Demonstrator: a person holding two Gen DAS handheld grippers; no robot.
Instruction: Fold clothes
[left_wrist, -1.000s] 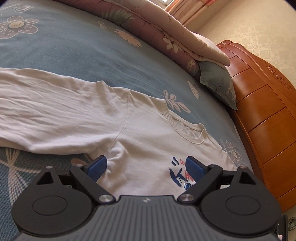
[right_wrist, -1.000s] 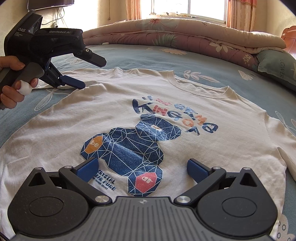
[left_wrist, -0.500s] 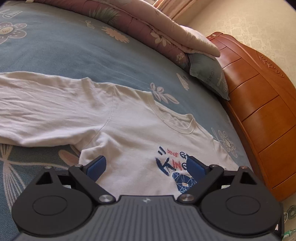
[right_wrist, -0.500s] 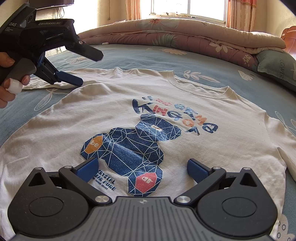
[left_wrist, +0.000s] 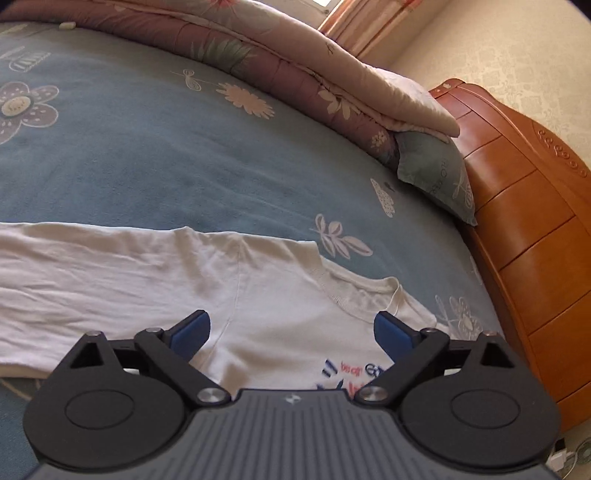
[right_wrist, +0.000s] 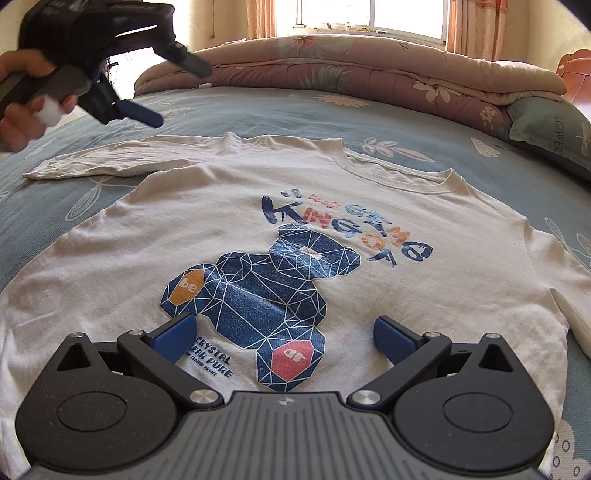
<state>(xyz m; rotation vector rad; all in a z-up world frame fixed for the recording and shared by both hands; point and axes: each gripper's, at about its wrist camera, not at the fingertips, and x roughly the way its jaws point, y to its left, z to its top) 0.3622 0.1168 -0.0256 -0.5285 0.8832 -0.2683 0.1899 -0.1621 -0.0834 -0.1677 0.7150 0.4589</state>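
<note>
A white long-sleeved T-shirt (right_wrist: 229, 221) with a blue bear print lies flat, front up, on the bed, collar toward the quilt. Its left sleeve (right_wrist: 110, 160) stretches out to the left. My right gripper (right_wrist: 284, 332) hovers open over the shirt's lower front, nothing between its fingers. My left gripper (left_wrist: 291, 332) is open above the shoulder and armpit area of the T-shirt (left_wrist: 147, 280). In the right wrist view a hand holds that left gripper (right_wrist: 162, 92) up in the air, above and beyond the sleeve, its jaws spread and empty.
The bed has a blue flowered sheet (left_wrist: 147, 155). A rolled pink quilt (right_wrist: 369, 74) runs along the far side, with a grey-green pillow (left_wrist: 436, 173) at its end. A wooden headboard (left_wrist: 524, 229) rises at the right. A window (right_wrist: 369, 14) is behind the quilt.
My left gripper has lifted up and away from the sleeve, toward the upper left in the right wrist view; its camera now sees more sheet and quilt. The right gripper and shirt stay still.
</note>
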